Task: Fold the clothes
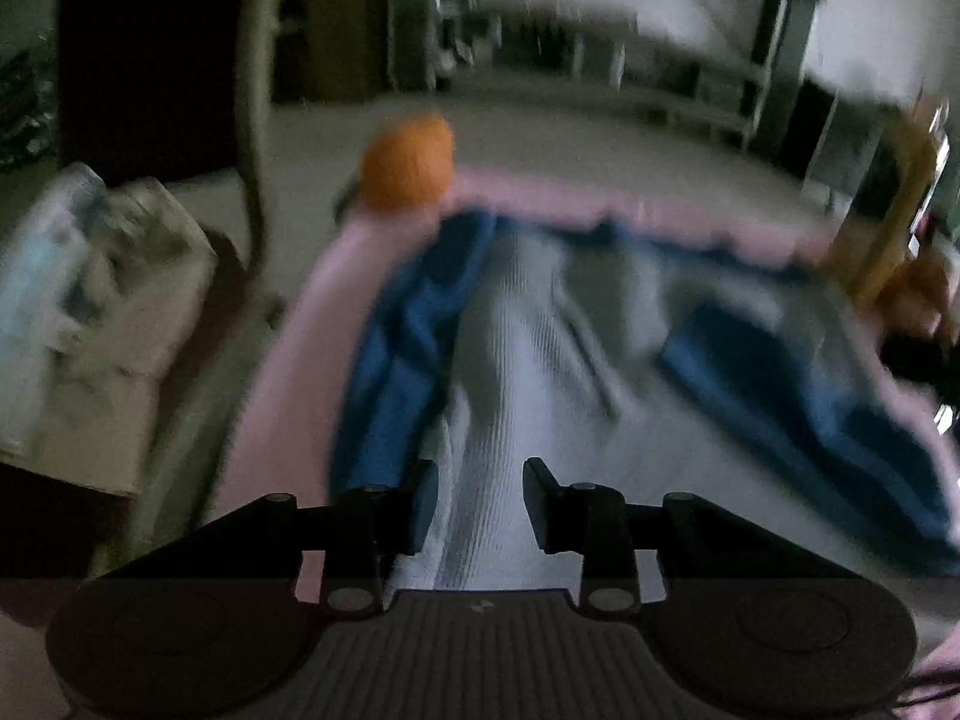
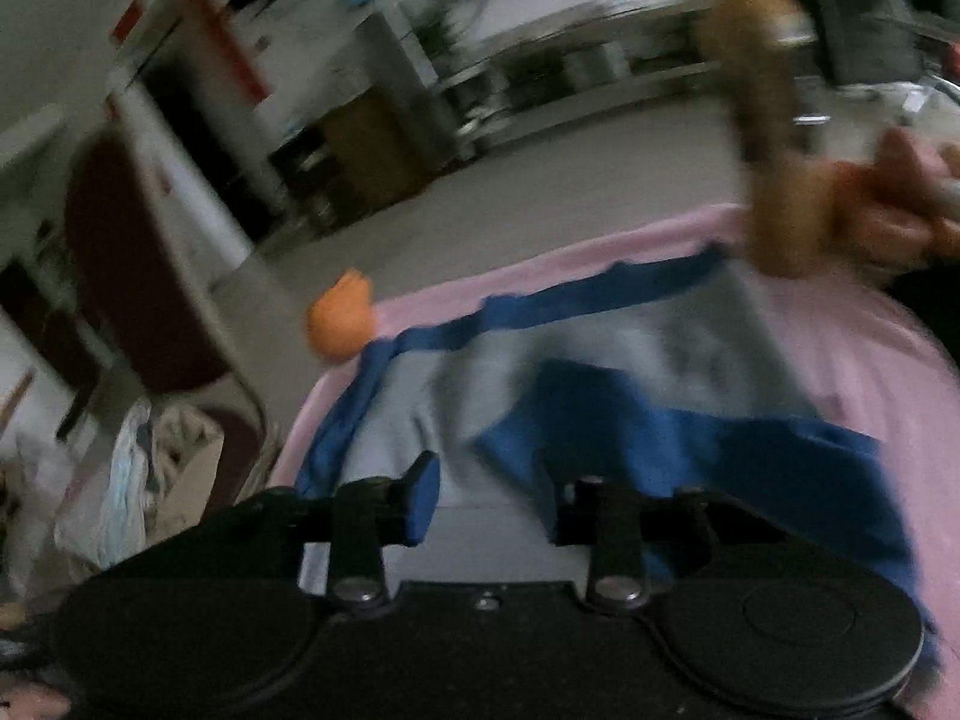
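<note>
Though both views blurred, left gripper (image 1: 474, 507) spread wide over grey-blue garment (image 1: 540, 360); right gripper (image 2: 489, 501) likewise wide, right finger part-hidden by garment fold; orange object (image 2: 339, 324) unidentifiable.

Both feeds look pretty rough on my end. The room is dim and everything has a grey, murky cast, with the brightest patches being the pale wall up top in each view. Heavy motion blur smears almost everything: the garment (image 1: 600, 360) on the pink cover (image 1: 282, 396) is just soft streaks, and the background shelving is mush. Only my left gripper (image 1: 474, 504) and right gripper (image 2: 486, 498) look fairly sharp, dark and low-contrast. Fisheye bending curves the edges, corners go black.
</note>
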### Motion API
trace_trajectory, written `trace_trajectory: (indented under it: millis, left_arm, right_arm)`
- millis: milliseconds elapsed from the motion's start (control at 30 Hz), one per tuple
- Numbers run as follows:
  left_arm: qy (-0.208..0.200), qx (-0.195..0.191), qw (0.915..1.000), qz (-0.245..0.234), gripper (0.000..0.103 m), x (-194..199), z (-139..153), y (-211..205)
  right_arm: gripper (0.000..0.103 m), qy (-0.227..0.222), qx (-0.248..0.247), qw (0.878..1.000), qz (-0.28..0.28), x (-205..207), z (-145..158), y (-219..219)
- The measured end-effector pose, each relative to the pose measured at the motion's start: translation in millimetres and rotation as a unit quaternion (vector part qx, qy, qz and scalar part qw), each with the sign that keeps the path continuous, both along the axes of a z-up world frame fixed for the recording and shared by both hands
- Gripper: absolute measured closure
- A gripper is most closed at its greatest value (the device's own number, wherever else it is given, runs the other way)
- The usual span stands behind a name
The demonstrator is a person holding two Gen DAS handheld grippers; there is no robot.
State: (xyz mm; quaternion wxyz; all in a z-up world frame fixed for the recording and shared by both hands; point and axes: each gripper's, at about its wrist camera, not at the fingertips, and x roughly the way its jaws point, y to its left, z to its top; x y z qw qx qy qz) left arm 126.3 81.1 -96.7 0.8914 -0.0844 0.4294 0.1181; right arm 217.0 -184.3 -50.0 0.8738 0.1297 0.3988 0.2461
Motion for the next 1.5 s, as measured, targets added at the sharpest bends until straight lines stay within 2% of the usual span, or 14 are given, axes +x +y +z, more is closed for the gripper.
trace_trajectory:
  millis: [133,200,333,400,533,567,600,633,833,967,1133,1233,1333,1500]
  left_arm:
    - [0.053,-0.022,0.9983,0.007,0.075,17,-45,15]
    - [0.066,-0.018,0.9976,0.003,0.067,22,-50,15]
    - [0.074,-0.023,0.9968,0.016,0.067,25,-55,17]
    - [0.074,-0.023,0.9968,0.017,0.067,26,-54,17]
    - [0.072,-0.001,0.9974,0.004,0.065,28,-57,11]
    - [0.072,0.006,0.9974,0.0,0.065,29,-57,10]
    - [0.071,0.012,0.9974,-0.002,0.065,29,-57,8]
    - [0.071,0.016,0.9974,-0.004,0.065,29,-57,6]
    - [0.021,0.006,0.9995,-0.023,0.068,19,-45,-5]
    - [-0.012,0.004,0.9994,-0.033,0.069,9,-38,-19]
    - [-0.019,-0.005,0.999,-0.041,0.073,0,-19,-59]
    - [-0.028,-0.003,0.9966,-0.078,0.072,-2,-4,-107]
    - [-0.029,0.004,0.9918,-0.125,0.072,2,4,-154]
    - [-0.024,0.014,0.9812,-0.191,0.072,9,8,-220]
  right_arm:
    - [0.079,0.015,-0.06,0.997,0.041,34,-33,54]
    - [0.078,0.007,-0.1,0.994,0.051,48,-48,78]
    - [0.078,0.018,-0.168,0.984,0.059,73,-76,111]
    - [0.073,0.022,-0.177,0.982,0.064,80,-89,118]
    - [0.07,0.003,-0.227,0.972,0.055,82,-108,127]
    - [0.08,-0.003,-0.221,0.974,0.048,82,-108,124]
    - [0.097,-0.001,-0.211,0.977,0.034,82,-105,117]
    - [0.097,0.002,-0.202,0.979,0.021,82,-103,111]
    - [0.098,-0.037,-0.116,0.992,-0.045,62,-53,38]
    - [0.097,-0.074,-0.072,0.989,-0.11,37,-19,-46]
    - [0.097,-0.109,-0.086,0.967,-0.214,23,-9,-150]
    - [0.097,-0.124,-0.122,0.949,-0.262,29,-11,-201]
    - [0.098,-0.12,-0.126,0.934,-0.313,38,-18,-258]
    - [0.097,-0.137,-0.154,0.897,-0.392,50,-20,-334]
